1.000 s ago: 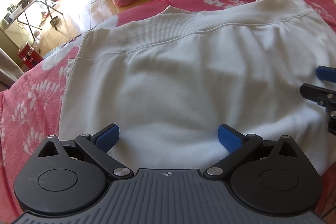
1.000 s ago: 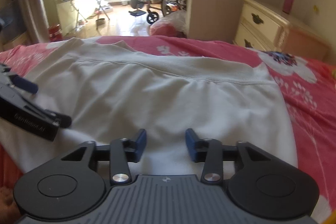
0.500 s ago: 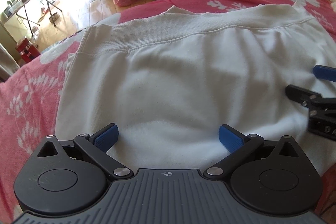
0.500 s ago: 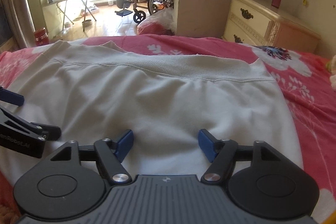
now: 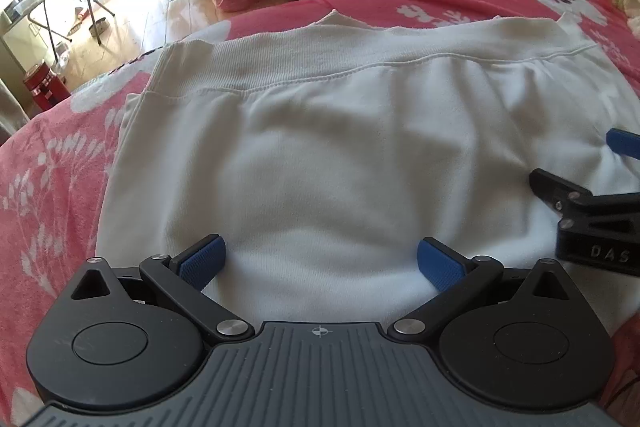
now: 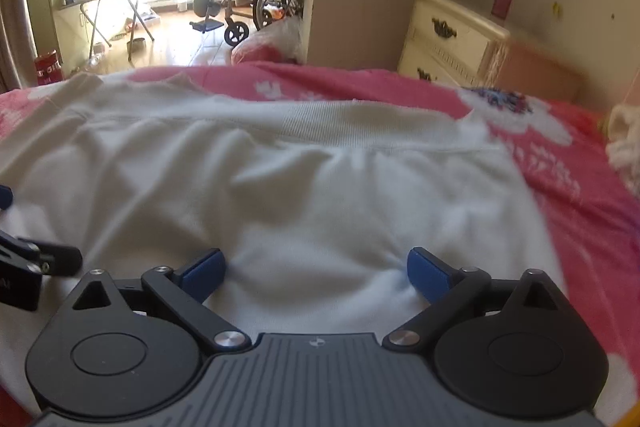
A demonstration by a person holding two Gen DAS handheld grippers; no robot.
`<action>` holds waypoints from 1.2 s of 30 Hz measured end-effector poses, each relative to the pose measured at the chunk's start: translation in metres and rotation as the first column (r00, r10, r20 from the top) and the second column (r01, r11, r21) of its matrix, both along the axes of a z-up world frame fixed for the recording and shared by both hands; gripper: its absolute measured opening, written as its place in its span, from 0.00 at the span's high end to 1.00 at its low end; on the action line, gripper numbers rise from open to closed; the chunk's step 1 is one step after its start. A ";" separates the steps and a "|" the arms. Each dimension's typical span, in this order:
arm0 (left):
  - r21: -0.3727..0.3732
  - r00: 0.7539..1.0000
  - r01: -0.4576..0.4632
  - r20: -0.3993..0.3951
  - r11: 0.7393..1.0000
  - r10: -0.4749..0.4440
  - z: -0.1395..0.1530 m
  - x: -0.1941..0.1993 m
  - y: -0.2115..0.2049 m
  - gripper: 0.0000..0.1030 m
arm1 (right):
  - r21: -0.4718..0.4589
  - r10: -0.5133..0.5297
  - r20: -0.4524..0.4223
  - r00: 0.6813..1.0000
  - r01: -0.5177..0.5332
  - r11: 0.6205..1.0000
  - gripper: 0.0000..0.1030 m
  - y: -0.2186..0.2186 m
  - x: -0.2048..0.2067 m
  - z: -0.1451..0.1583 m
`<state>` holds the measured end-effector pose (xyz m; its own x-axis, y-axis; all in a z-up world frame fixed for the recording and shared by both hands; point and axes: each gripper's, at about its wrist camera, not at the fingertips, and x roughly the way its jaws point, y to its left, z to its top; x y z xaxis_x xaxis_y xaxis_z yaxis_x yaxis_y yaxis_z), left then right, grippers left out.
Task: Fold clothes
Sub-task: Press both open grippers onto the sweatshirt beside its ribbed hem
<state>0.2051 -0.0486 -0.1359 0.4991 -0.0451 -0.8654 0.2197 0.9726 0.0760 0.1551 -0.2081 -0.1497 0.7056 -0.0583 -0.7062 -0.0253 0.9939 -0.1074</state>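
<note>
Since a second ago, the right gripper [image 6: 316, 273] has spread its blue fingers from nearly closed to wide apart, gripping nothing. At the left of the right wrist view, a red can [image 6: 48, 67] stands on the floor. A white garment [image 6: 280, 195] lies flat across the middle on a pink floral bedspread [image 6: 568, 163], ribbed band farthest away. A cream dresser [image 6: 452, 43] sits upper right. In the left wrist view, the left gripper [image 5: 320, 261] also stands wide open over the garment's near edge, holding nothing.
</note>
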 end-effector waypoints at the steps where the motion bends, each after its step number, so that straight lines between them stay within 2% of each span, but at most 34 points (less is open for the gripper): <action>1: 0.000 1.000 0.000 0.001 1.000 0.000 0.000 0.000 0.000 0.00 | -0.006 -0.003 0.004 1.000 0.003 1.000 0.01 0.001 0.000 -0.001; 6: -0.006 1.000 -0.002 0.003 1.000 0.002 0.000 -0.001 0.002 0.00 | -0.034 -0.048 0.018 0.999 0.048 0.998 0.01 0.003 -0.003 0.005; 9: -0.006 1.000 -0.003 0.002 1.000 0.003 0.000 -0.001 0.002 0.00 | -0.044 -0.067 0.006 0.998 0.068 0.997 0.00 0.002 -0.003 -0.001; 15: -0.008 1.000 -0.003 0.002 1.000 0.003 0.000 -0.001 0.002 0.00 | 0.012 -0.096 -0.003 0.995 0.096 0.995 0.00 -0.005 -0.001 -0.007; 22: -0.010 1.000 -0.003 0.001 1.000 0.003 0.001 -0.001 0.002 0.00 | 0.027 -0.147 -0.012 0.989 0.147 0.989 0.00 -0.008 -0.003 -0.002; 36: -0.008 1.000 0.006 0.000 1.000 -0.006 0.000 -0.001 0.002 0.00 | 0.047 -0.142 0.012 0.990 0.141 0.989 0.00 -0.010 -0.006 -0.011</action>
